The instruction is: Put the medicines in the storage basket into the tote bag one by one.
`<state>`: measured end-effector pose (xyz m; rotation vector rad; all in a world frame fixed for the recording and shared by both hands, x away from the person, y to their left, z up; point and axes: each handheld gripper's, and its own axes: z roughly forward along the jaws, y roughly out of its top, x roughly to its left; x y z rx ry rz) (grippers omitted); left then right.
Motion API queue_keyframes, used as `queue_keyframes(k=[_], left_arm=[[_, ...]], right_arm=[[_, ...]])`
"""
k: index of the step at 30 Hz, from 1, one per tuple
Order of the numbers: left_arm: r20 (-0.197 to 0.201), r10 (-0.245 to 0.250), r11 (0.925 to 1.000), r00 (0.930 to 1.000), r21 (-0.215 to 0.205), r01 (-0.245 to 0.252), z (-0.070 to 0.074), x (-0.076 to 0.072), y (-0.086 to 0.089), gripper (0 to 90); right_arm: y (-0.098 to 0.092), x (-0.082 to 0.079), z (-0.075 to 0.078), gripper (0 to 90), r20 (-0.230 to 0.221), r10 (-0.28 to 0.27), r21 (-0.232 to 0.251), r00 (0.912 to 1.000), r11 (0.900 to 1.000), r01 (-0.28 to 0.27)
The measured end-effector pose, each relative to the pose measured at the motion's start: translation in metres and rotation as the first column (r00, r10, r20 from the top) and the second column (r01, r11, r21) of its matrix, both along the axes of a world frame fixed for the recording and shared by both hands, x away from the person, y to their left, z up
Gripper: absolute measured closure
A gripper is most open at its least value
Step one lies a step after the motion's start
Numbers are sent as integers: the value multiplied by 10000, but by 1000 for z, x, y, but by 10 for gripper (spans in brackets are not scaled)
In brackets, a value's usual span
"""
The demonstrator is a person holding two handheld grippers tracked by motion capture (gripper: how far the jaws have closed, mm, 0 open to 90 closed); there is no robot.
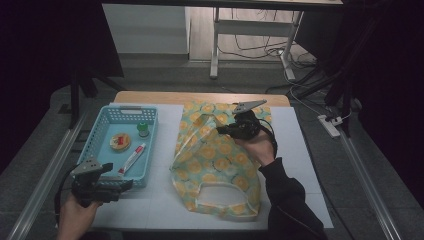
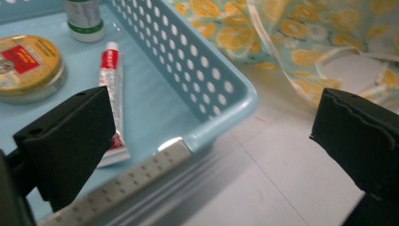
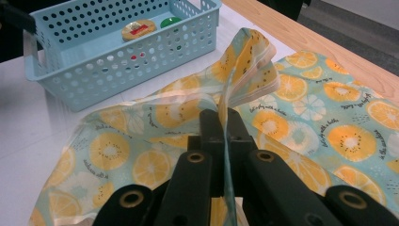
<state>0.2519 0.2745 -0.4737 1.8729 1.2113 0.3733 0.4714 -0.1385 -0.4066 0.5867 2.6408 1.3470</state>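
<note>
We take the blue basket (image 1: 107, 145) as our landmark. The citrus-print bag (image 1: 215, 160) lies on the white table cover (image 1: 160, 200) just to the right of the basket in the high view, its handle cut-out toward the person and its far upper part lifted off the surface.

Right gripper (image 1: 222, 131): jaws pressed together on a fold of the bag's thin film, well to the right of the basket. In the right gripper view we see the film (image 3: 226, 141) running up between the two black jaws and fanning out above them, with the basket behind and to the left.

Left gripper (image 1: 125, 185): jaws spread wide, nothing between them. It hovers at the basket's near right corner; in the left gripper view one jaw sits over the basket floor and the other over the table cover outside it.

Inside the basket we note a round tin (image 1: 120, 141), a small green-capped bottle (image 1: 143, 129) and a red-and-white tube (image 1: 132, 158), the tube nearest the left gripper.
</note>
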Motion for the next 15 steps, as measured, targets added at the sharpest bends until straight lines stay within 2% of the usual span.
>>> queue_keyframes(k=[3,7,12,15], left_arm=[[-13,164,9998,9999,-66,-164,2,7,2,2],[-20,431,9987,9991,271,-431,3,17,4,0],[-257,811,9934,9964,833,-787,4,31,6,1],[-391,874,9917,9954,976,-833,4,39,7,3]], right_arm=[[0,0,0,900,13,16,-18,10000,10000,-16],[-1,0,0,900,26,45,-7,10000,10000,-45],[-1,0,1,900,86,43,20,10000,10000,-43],[-2,-1,2,900,110,-1,82,9999,10000,0]])
